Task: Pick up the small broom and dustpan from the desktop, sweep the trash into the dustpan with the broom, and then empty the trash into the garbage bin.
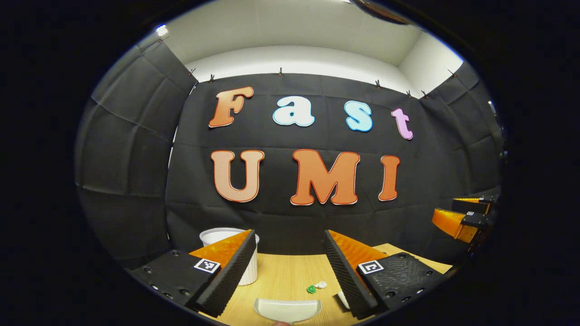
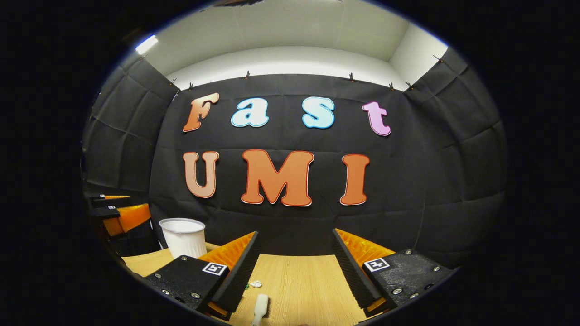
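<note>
Two grippers hang above a pale wood-grain desktop (image 1: 281, 276), both with jaws spread wide and nothing between them, so the task looks to be at its very start.

In the left gripper view, going from the left: a white ribbed plastic garbage bin (image 1: 217, 236) stands at the far left of the desk, partly behind the left gripper's (image 1: 286, 267) own near finger. Between the fingers, at the bottom edge, lies a white plastic dustpan (image 1: 287, 309) with its broad curved body spread across the view. Just beyond it, slightly right, sit a small green crumpled scrap (image 1: 311, 289) and a small white crumpled scrap (image 1: 321, 285), touching or nearly so. Right again, a pale end of the small white broom (image 1: 342, 299) peeps out beside the right-hand finger. At the far right edge the other gripper hangs level, well apart.

In the right gripper view, the other gripper shows at the far left edge, then the bin (image 2: 183, 237), then the right gripper (image 2: 294, 267). The white scrap (image 2: 256, 284) lies just beside its left-hand finger, and the broom (image 2: 260, 308) lies at the bottom, its long axis running roughly along the line of the fingers, a little left of the gap's middle.

The dustpan lies straight below and ahead of the left gripper, the broom below the right one; each hand is nearer its own tool. My guess: both need to descend, the right shifting slightly leftward over the handle.
</note>
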The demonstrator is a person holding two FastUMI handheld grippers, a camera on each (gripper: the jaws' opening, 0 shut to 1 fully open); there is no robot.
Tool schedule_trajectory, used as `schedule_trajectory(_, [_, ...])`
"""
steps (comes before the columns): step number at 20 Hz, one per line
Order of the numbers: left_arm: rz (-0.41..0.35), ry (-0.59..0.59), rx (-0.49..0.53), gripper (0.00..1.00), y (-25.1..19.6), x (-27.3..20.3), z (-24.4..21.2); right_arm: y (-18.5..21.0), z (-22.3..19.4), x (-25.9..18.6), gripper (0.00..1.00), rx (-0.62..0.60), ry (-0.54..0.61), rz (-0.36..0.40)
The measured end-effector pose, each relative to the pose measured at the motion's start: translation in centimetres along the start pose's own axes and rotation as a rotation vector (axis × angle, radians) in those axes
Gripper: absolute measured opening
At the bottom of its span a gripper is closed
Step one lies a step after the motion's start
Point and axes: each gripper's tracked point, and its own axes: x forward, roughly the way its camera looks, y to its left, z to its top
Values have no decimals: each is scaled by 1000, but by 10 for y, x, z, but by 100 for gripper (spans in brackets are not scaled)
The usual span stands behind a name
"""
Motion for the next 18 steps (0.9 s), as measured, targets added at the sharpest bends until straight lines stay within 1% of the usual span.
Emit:
schedule_trajectory(2, [7, -27, -7, 95, 4, 5, 8, 7, 1, -1, 94, 6, 14, 28])
schedule_trajectory(6, [8, -35, -69, 92, -2, 6, 14, 10, 7, -1, 94, 14, 56, 52])
schedule_trajectory(7, [12, -41, -63, 94, -2, 5, 16, 8, 11, 1, 94, 16, 55, 47])
schedule_trajectory(9, [15, -47, -36, 94, 1, 7, 17, 4, 18, 1, 93, 30, 53, 34])
schedule_trajectory(10, [7, -45, -34, 92, 0, 7, 16, 3, 20, 0, 93, 37, 54, 26])
schedule_trajectory(11, [1, -39, -37, 94, -2, 7, 15, 0, 20, 1, 94, 33, 56, 15])
schedule_trajectory(12, [3, -31, -37, 94, -1, 7, 14, 0, 21, 0, 94, 22, 54, 10])
schedule_trajectory(14, [15, -12, -47, 92, 1, 5, 9, 2, 21, 0, 94, 11, 48, 16])
schedule_trajectory(15, [20, -6, -57, 95, 0, 4, 7, 4, 22, 0, 93, 8, 44, 21])
schedule_trajectory(17, [24, 3, -67, 93, -2, 6, 5, 6, 20, 0, 93, -4, 44, 30])
schedule_trajectory(18, [21, 9, -69, 95, -4, 6, 3, 6, 18, 1, 94, -6, 46, 31])
